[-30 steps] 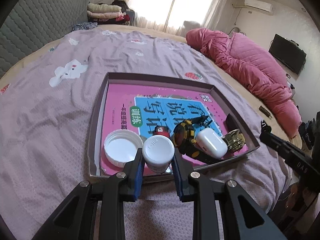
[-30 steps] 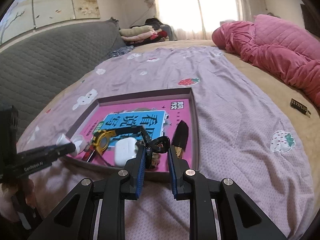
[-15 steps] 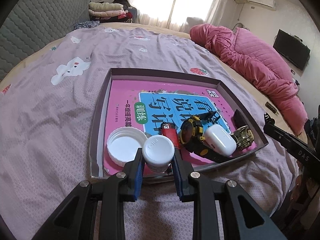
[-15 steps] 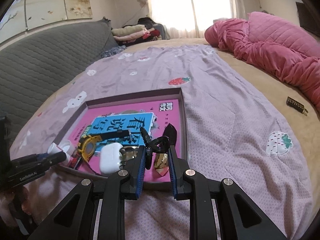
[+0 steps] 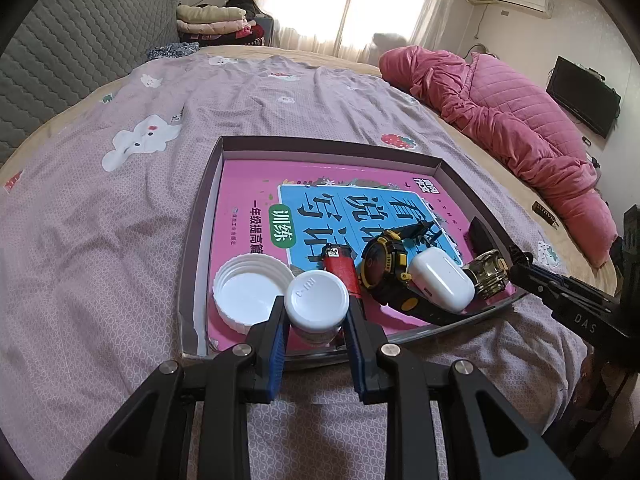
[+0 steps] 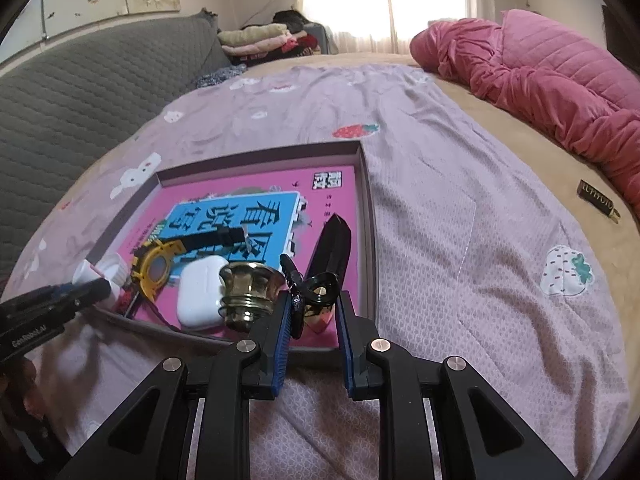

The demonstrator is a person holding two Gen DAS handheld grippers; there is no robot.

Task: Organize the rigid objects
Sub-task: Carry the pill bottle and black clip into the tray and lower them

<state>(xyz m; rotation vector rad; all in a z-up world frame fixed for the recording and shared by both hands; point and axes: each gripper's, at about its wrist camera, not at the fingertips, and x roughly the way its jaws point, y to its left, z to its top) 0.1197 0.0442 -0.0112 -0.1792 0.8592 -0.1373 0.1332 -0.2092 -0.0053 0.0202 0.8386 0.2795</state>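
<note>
A shallow grey tray (image 5: 200,216) on the bed holds a pink book (image 5: 256,184). My left gripper (image 5: 316,312) is shut on a small white capped jar (image 5: 318,298) at the tray's near edge, beside an upturned white lid (image 5: 250,292). A red lighter (image 5: 340,270), a yellow-black watch (image 5: 386,270), a white earbud case (image 5: 440,280) and a brass knob (image 5: 488,272) lie in a row. My right gripper (image 6: 312,312) is shut on a black clip (image 6: 298,284) with a ring, above the tray's (image 6: 370,208) near right corner. The knob (image 6: 250,292) stands just to its left.
A black pointed object (image 6: 332,240) and a small gold piece (image 6: 318,316) lie in the tray behind the clip. A pink quilt (image 6: 560,80) is heaped at the right, a small dark bar (image 6: 596,200) lies on the tan sheet, and a grey headboard (image 5: 60,52) stands at the left.
My right gripper has sunk closer to the tray's near right corner with the clip still in it. The left gripper has kept its hold on the jar in place.
</note>
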